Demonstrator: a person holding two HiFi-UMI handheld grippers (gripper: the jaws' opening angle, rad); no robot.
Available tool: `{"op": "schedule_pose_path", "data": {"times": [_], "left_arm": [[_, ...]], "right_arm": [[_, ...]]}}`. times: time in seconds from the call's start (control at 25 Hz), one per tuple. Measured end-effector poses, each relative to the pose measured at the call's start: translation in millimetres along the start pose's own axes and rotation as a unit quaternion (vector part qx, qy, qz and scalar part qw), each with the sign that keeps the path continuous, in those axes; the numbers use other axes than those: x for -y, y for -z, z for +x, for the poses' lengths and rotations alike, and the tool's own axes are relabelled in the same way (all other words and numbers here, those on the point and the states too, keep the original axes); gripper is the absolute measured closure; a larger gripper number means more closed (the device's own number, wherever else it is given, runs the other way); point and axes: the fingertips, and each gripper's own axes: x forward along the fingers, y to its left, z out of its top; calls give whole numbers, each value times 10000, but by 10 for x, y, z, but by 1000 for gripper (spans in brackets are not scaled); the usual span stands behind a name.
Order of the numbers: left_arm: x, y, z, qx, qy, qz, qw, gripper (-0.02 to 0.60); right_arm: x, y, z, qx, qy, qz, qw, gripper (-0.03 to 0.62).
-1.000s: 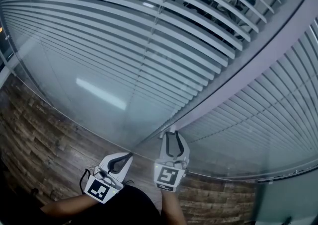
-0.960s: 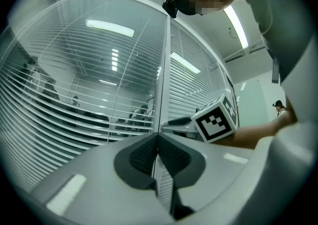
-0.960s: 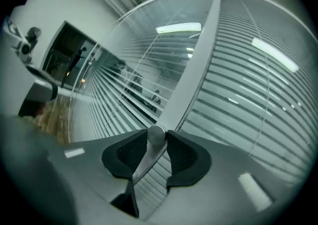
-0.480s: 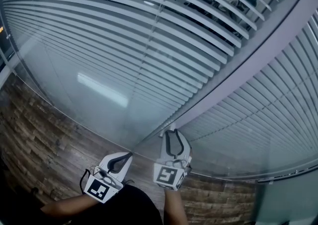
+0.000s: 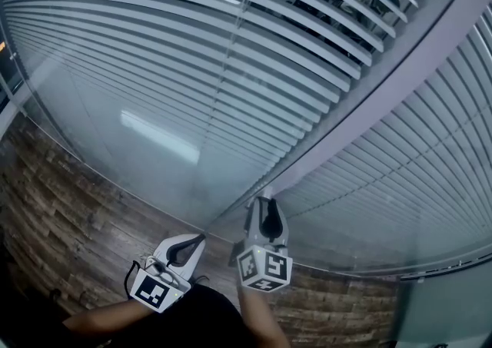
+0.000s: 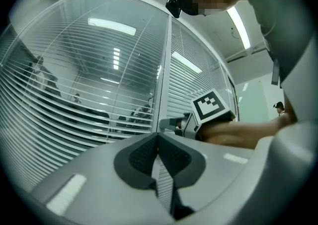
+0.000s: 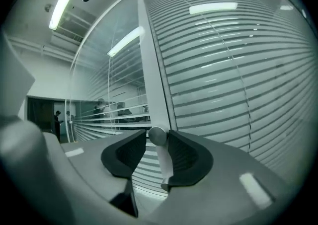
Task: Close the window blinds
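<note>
Between the pads of the right gripper (image 5: 264, 204) sits the round grey knob (image 7: 157, 136) of the blind control, with its pale stem (image 7: 163, 167) running down the gap below it. The jaws have just been opening a little, yet they stand fairly wide about the knob, and as far as the right gripper view shows, both pads still meet its sides. The knob is on the pale upright frame post (image 7: 152, 70) that parts two glass panes. The gripper's marker cube (image 5: 264, 267) is turned so that two of its faces show from the head view. The left gripper (image 6: 158, 137) has its jaws together at the tips with nothing between them. It is just to the left of the right gripper, near it but not touching it, and points at the glass beside the post. Its marker cube (image 5: 157, 291) is low in the head view, above a dark sleeve. The window blinds (image 5: 231, 70) hang behind the glass on both sides of the post. Their horizontal slats are tilted partly open, so dark gaps between them show a room and blurred figures beyond. Brown wood-plank flooring (image 5: 61, 208) runs along the foot of the glass.
</note>
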Motion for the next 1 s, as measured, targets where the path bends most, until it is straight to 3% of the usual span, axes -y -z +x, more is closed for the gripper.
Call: {"op": "schedule_pose_path", "data": {"times": [0.16, 0.44, 0.52, 0.64, 0.68, 0.76, 0.88, 1.0], "left_arm": [[6, 13, -6, -7, 1, 10, 10000, 583], [19, 60, -29, -6, 31, 48, 10000, 583], [27, 102, -50, 23, 35, 64, 10000, 583], [6, 133, -25, -25, 22, 21, 10000, 583], [-1, 120, -6, -42, 19, 7, 10000, 583], [-3, 67, 27, -60, 12, -19, 10000, 583], [15, 29, 30, -42, 26, 0, 10000, 583], [33, 75, 18, -59, 12, -77, 10000, 583]], "right_arm": [[11, 1, 3, 46, 124, 98, 9999, 461], [-38, 54, -26, -95, -42, -1308, 9914, 467], [-63, 117, -38, -193, -67, -1967, 9803, 467], [-87, 156, 4, -426, -56, -3249, 9448, 467], [-89, 147, 22, -484, -57, -3512, 9350, 467], [-96, 89, 49, -507, -94, -3717, 9269, 467], [-104, 53, 48, -448, -204, -3683, 9284, 467], [-93, 53, 51, -398, -339, -3115, 9488, 460]]}}
